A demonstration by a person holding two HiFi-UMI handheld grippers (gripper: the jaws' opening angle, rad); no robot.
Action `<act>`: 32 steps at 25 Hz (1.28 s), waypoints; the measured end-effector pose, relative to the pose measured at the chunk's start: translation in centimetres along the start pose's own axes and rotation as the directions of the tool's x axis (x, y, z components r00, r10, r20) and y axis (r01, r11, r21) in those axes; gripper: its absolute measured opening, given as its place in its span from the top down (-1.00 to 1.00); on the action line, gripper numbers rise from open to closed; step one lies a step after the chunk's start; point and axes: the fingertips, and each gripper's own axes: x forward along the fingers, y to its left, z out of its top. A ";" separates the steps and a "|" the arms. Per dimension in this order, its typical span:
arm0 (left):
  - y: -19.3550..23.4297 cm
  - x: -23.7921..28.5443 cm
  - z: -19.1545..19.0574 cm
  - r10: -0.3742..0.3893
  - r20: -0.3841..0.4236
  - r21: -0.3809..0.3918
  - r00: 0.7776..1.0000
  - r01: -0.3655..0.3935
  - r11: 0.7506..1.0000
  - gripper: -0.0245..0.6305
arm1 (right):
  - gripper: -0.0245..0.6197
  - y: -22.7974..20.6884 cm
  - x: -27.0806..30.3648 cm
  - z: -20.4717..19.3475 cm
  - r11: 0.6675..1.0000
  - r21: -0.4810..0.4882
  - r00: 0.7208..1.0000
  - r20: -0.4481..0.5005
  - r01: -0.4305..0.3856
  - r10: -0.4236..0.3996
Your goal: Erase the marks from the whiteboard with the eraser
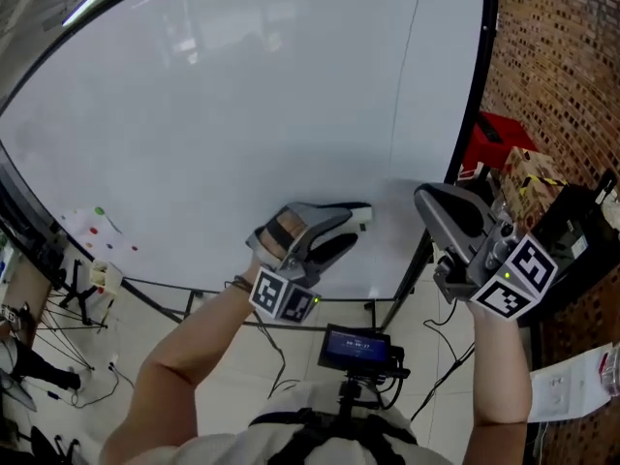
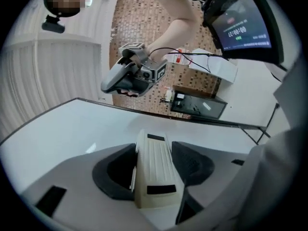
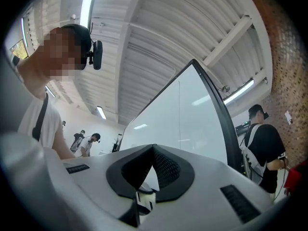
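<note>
The whiteboard point(image 1: 242, 114) fills most of the head view and looks wiped white, with no clear marks on it. My left gripper point(image 1: 339, 231) is shut on a white eraser point(image 1: 360, 215) near the board's lower edge, and the eraser lies against or close to the surface. In the left gripper view the eraser point(image 2: 154, 170) sits lengthwise between the dark pads over the board point(image 2: 72, 129). My right gripper point(image 1: 441, 201) hangs just off the board's right frame, jaws together and holding nothing. It also shows in the left gripper view point(image 2: 113, 83). In its own view the board point(image 3: 192, 119) lies ahead.
A few red and green dots point(image 1: 97, 223) sit at the board's lower left. The black frame point(image 1: 480, 85) bounds the right side. Beyond it are a brick wall point(image 1: 562, 56), a red box point(image 1: 499, 139) and a cardboard box point(image 1: 528, 172). A person with a backpack point(image 3: 264, 143) stands behind.
</note>
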 end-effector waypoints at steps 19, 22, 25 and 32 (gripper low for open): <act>-12.4 -3.8 2.4 -0.183 -0.116 -0.783 0.976 0.024 0.622 0.10 | 0.87 1.7 -10.0 -23.0 0.962 0.274 0.973 -0.222 0.003 0.061; -15.6 -5.9 1.9 -0.209 -0.141 -0.872 0.968 -0.022 0.489 0.10 | 0.87 3.8 -11.8 -28.4 0.929 0.369 0.959 -0.271 0.028 0.078; -18.6 -8.3 0.8 -0.243 -0.173 -0.927 0.955 -0.074 0.369 0.10 | 0.87 5.8 -13.2 -32.5 0.901 0.429 0.939 -0.331 0.061 0.094; -23.5 -13.6 -0.7 -0.287 -0.224 -0.955 0.931 -0.151 0.255 0.10 | 0.87 10.1 -14.6 -35.7 0.868 0.485 0.921 -0.376 0.102 0.102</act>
